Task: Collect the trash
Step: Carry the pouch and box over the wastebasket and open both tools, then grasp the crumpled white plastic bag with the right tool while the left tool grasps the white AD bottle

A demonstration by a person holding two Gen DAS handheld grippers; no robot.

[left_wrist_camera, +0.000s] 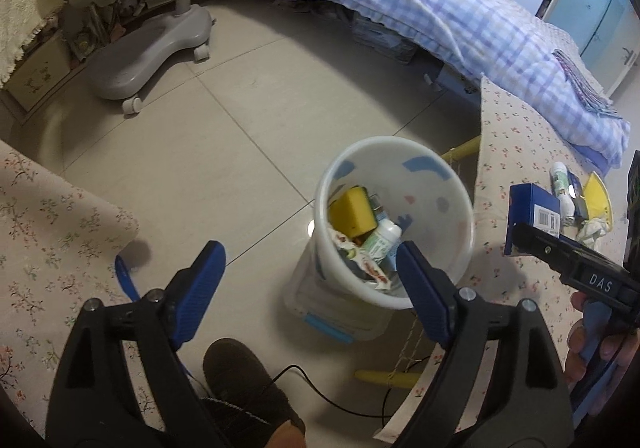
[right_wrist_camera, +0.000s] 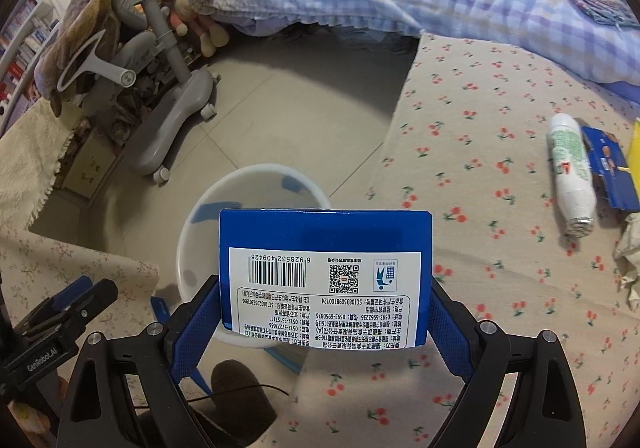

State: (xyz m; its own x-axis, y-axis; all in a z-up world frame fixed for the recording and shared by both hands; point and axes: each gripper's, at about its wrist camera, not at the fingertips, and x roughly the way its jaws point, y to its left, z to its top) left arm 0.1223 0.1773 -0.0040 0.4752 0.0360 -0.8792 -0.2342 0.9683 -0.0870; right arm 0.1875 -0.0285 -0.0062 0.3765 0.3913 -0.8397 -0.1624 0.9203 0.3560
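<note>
I am pinching the blue box (right_wrist_camera: 326, 276) in my right tongs (right_wrist_camera: 326, 322) just beside the bin (left_wrist_camera: 394, 224); my left tongs (left_wrist_camera: 310, 268) are hanging spread and empty. Letting go too early could be dropping it outside the rim.

The trash bin (left_wrist_camera: 394, 224) stands on the floor just left of the table (right_wrist_camera: 480, 176). Inside it lie a sponge (left_wrist_camera: 352, 214) and a bottle (left_wrist_camera: 382, 242). The right gripper (right_wrist_camera: 326, 312) holds a box (right_wrist_camera: 326, 276) over the table edge, bin rim beyond it. Farther right on the table lies another bottle (right_wrist_camera: 570, 172).
</note>
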